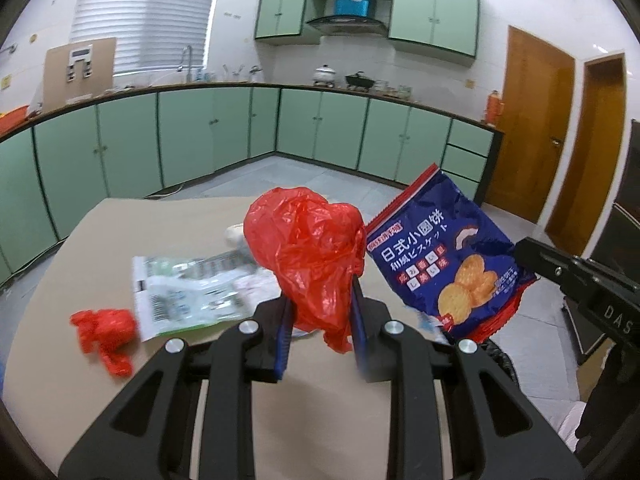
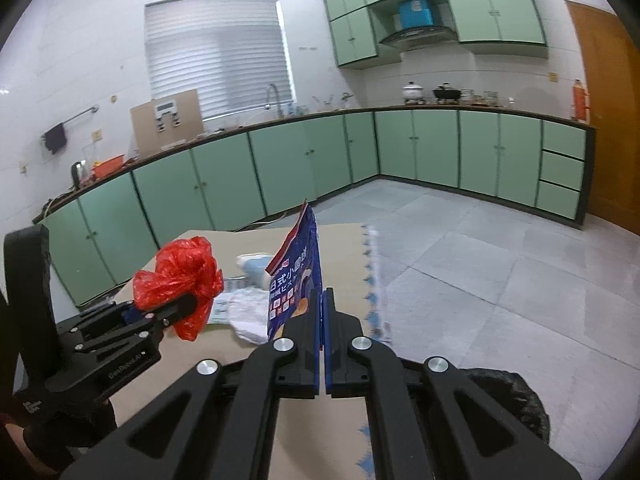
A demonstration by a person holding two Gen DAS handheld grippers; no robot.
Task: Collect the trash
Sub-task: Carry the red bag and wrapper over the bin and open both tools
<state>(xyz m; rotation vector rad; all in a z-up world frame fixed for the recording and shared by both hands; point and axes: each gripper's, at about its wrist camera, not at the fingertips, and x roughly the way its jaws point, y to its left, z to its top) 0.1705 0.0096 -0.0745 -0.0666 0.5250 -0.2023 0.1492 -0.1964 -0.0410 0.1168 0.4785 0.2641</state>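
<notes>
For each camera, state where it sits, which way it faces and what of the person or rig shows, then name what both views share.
Left wrist: on the left tongs, facing a brown table and green cabinets; its own fingers grip a red plastic bag; right tongs enter at right.
Right wrist: on the right tongs, same way; its fingers pinch a blue biscuit packet; left tongs at left.
Shared: bag, packet, table, kitchen.

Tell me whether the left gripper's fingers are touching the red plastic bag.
Touching. The left wrist view shows the left gripper with both fingers pressed against the red plastic bag, which bulges above them, clear of the table.
</notes>
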